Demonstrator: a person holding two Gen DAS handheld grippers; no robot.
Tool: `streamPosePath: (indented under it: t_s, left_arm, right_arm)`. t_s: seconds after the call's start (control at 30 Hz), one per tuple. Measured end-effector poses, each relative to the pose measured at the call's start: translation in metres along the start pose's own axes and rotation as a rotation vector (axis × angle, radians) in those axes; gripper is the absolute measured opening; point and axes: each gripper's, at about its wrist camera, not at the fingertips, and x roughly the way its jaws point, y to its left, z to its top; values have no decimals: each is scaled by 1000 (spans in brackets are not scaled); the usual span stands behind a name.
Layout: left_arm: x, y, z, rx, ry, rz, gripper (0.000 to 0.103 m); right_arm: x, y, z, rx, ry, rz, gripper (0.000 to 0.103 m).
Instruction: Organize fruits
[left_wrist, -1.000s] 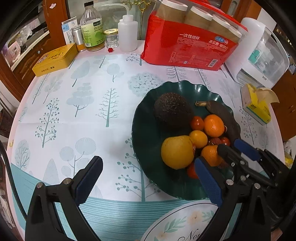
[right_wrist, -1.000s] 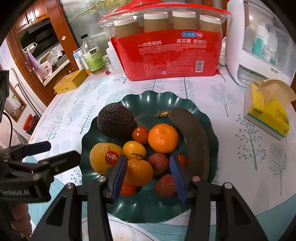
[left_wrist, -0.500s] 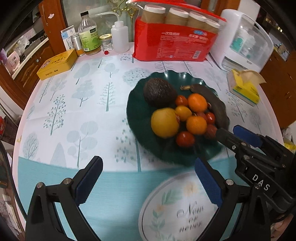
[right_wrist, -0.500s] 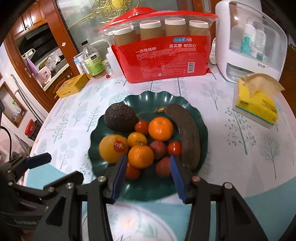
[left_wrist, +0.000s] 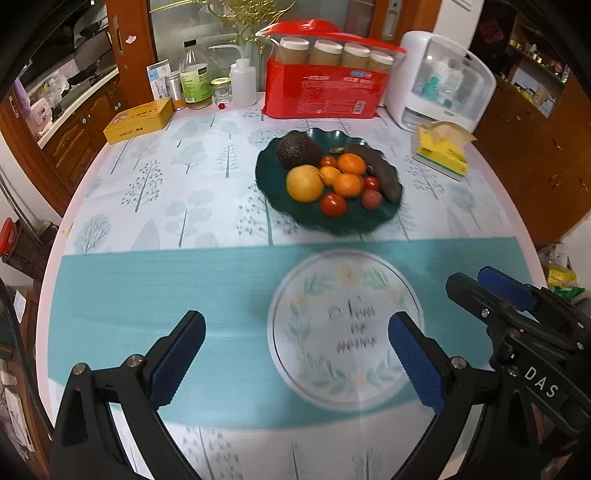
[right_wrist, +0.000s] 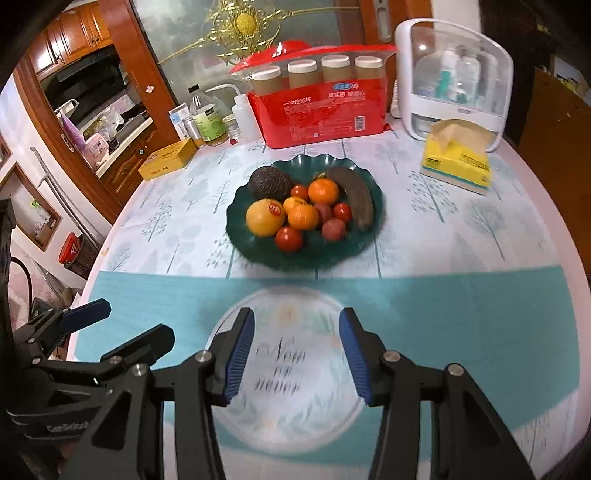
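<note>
A dark green scalloped plate (left_wrist: 275, 206) (right_wrist: 240, 232) sits mid-table holding an avocado (left_wrist: 298, 151) (right_wrist: 269, 183), a big yellow fruit (left_wrist: 305, 183) (right_wrist: 265, 217), oranges (left_wrist: 351, 163), tomatoes (left_wrist: 333, 204), lychees (right_wrist: 334, 229) and a dark brown banana (left_wrist: 380, 171) (right_wrist: 354, 197). My left gripper (left_wrist: 295, 354) hovers open and empty over the teal band near the table's front edge. My right gripper (right_wrist: 297, 350) hangs above the printed round emblem (right_wrist: 288, 373), its jaws apart with nothing between them. Both are well back from the plate.
A red pack of paper cups (left_wrist: 325, 92), a white appliance (left_wrist: 439, 81), a yellow tissue box (left_wrist: 441, 153), a yellow tin (left_wrist: 138, 120) and bottles (left_wrist: 194, 81) line the far edge. Tablecloth left of the plate is bare.
Both grippers have drawn back and up from the plate toward the table's front edge. The fruit now looks smaller and farther away. Neither gripper's jaw spacing changed.
</note>
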Motion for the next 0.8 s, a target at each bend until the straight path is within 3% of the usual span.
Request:
streamPosePath:
  t_s: [0.4, 0.63, 0.8]
  left_arm:
    - [-60, -6, -46, 19, -81, 52, 99]
    - [-86, -23, -52, 22, -159, 93, 99]
    - [-92, -32, -55, 7, -166, 101, 99]
  right_arm:
    - [-72, 15, -56, 51, -34, -19, 49]
    - [-102, 18, -63, 14, -101, -49, 49]
    - [-117, 17, -63, -29, -133, -66, 49]
